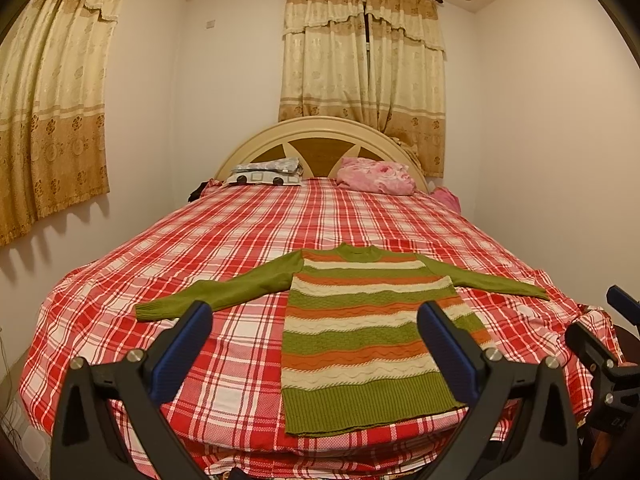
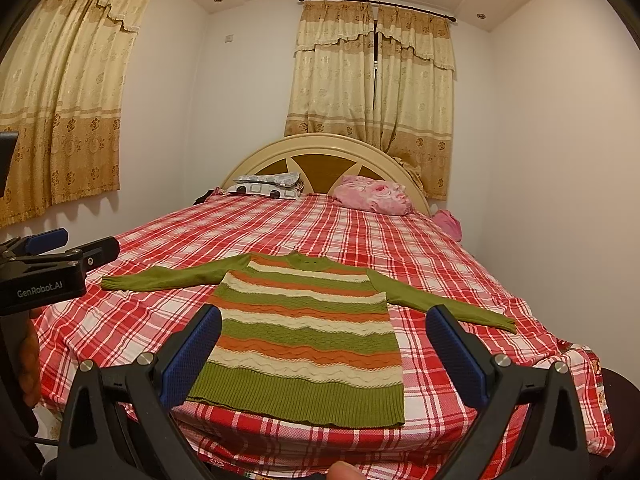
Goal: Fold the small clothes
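Left wrist view: green, orange and cream striped knit sweater [image 1: 360,332] flat on red-white plaid bedsheet [image 1: 200,240], sleeves spread, near foot edge; left gripper [image 1: 316,344] spread wide, empty, above hem. Right gripper [image 2: 324,344] likewise spread, holding nothing. Risk: pinching sheet along with knit, dragging plaid into fold; loose knit may stretch, skewing fold

A striped green, orange and cream sweater [image 2: 304,332] lies flat on a red plaid bed [image 2: 440,264], sleeves spread toward 9 and 3 o'clock. The right gripper [image 2: 324,336] hovers with jaws wide apart; the left gripper [image 2: 60,256] sits at 9 o'clock.
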The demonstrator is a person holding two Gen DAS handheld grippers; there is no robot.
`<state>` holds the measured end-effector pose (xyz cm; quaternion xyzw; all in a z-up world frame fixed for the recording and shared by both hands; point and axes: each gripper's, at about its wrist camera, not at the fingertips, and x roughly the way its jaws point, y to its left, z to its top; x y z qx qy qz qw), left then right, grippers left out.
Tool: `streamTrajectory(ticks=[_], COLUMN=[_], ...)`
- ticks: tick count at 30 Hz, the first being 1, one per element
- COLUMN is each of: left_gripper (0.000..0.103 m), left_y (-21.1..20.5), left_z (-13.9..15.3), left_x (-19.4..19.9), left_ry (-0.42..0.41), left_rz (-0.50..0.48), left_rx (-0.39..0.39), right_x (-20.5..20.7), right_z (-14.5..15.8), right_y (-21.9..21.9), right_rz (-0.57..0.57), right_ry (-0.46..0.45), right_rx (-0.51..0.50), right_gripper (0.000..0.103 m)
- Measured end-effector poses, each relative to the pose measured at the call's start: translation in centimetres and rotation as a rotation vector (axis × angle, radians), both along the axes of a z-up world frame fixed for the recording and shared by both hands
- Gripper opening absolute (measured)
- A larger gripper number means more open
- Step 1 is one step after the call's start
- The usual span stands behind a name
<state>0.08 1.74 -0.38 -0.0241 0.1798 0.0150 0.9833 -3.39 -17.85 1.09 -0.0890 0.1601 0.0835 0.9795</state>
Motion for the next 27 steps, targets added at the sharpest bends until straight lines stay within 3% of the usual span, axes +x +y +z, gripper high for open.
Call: streamTrajectory(ticks=[27], left_gripper=[0.103], left_y=[0.23], left_z=[-0.31], left_x=[0.27], left_ry=[0.004], left_rz=[0.004], left_rx=[-0.007], right_x=[0.10], right_z=[-0.48], right_y=[0.85], right_rz=[0.024], right_ry=[0.008], right_rx=[-0.002], right_gripper=[0.102])
